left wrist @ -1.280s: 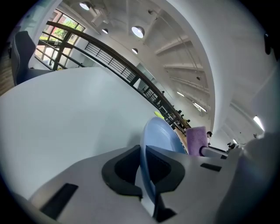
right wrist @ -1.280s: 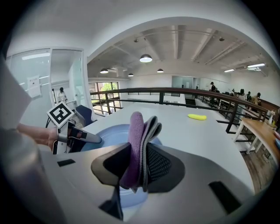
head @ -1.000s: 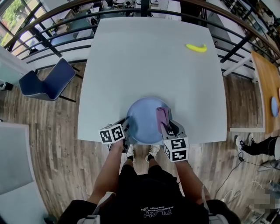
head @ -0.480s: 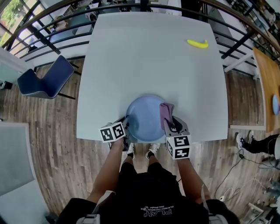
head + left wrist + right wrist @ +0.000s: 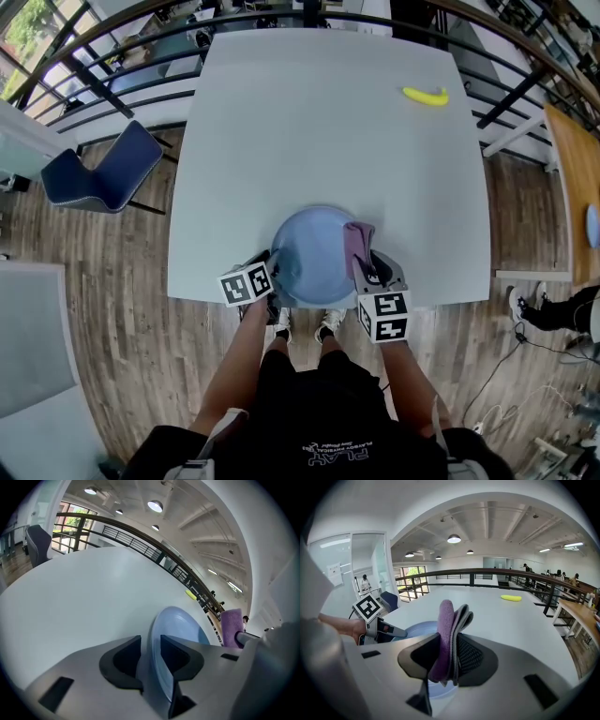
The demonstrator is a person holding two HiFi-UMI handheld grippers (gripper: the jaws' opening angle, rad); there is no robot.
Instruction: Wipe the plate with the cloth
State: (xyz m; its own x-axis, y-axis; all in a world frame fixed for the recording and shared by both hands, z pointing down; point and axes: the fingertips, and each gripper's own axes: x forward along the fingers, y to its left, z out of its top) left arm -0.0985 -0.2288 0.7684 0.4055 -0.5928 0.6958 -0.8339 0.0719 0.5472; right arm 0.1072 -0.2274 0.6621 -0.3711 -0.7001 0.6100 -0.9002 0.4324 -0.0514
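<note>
A: Since the pale blue round plate (image 5: 309, 253) is a disc with no long axis, note its place first.

B: Middle of the near edge of the light grey square table (image 5: 319, 122), with its near rim right at that edge. Flat or tipped: cannot tell.

A: What meets it on the left?

B: The left gripper (image 5: 151, 654), coming in at the plate's left rim. The rim stands between the jaws. The jaws are opening, with a gap beside the outer pad and no squeeze.

A: And on the right?

B: The right gripper (image 5: 449, 656), jaws pinched on the folded purple and grey cloth (image 5: 451, 620). The cloth is a narrow strip. Its long axis runs from the near edge toward the far edge, free end pointing away from the person, over the plate's right rim.

A: Room to move?

B: Open tabletop runs from the plate to the far edge and both side edges. A yellow banana (image 5: 425, 96) lies near the far right corner, well apart from the plate. A dark blue chair (image 5: 98, 173) stands off the left edge. A dark railing runs beyond the far edge.
</note>
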